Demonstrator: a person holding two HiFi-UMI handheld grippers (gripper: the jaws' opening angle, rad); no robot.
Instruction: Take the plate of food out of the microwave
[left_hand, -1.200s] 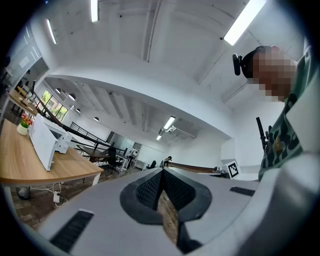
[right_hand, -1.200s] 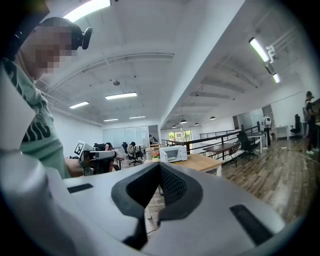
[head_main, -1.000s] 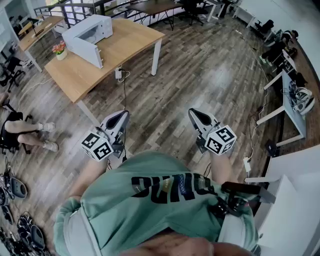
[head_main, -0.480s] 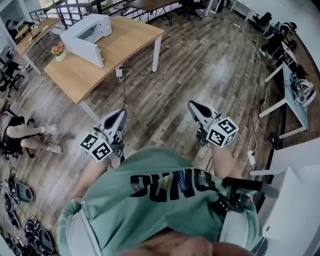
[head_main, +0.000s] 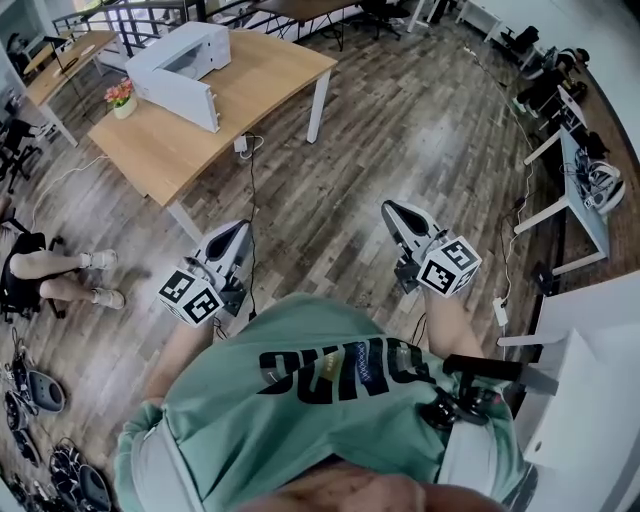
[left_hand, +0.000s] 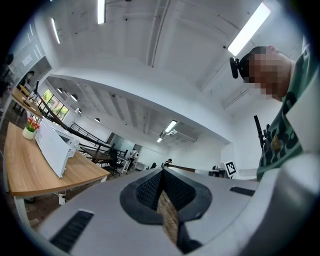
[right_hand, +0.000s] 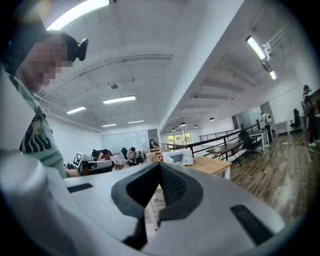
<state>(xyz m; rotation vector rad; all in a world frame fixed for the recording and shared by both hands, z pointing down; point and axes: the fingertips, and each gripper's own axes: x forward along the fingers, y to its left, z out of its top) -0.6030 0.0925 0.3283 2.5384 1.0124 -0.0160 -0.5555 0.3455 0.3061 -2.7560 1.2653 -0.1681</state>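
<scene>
Potted flowers (head_main: 122, 98) — beside white microwave (head_main: 182, 62)

I see a grey-brown wood-plank floor (head_main: 400, 130), a light wooden worktop on white legs (head_main: 265, 82), white walls (left_hand: 200, 147) and long ceiling strip lights (left_hand: 248, 29) overhead.

A wooden table (head_main: 255, 95) bears a white microwave (head_main: 185, 62) and flower pot (head_main: 122, 99)

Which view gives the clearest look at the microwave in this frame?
The head view: the microwave shows whole from above, standing on the wooden table. The left gripper view catches the microwave obliquely near its left edge. In the right gripper view the microwave is small and distant, its front toward the camera.
</scene>
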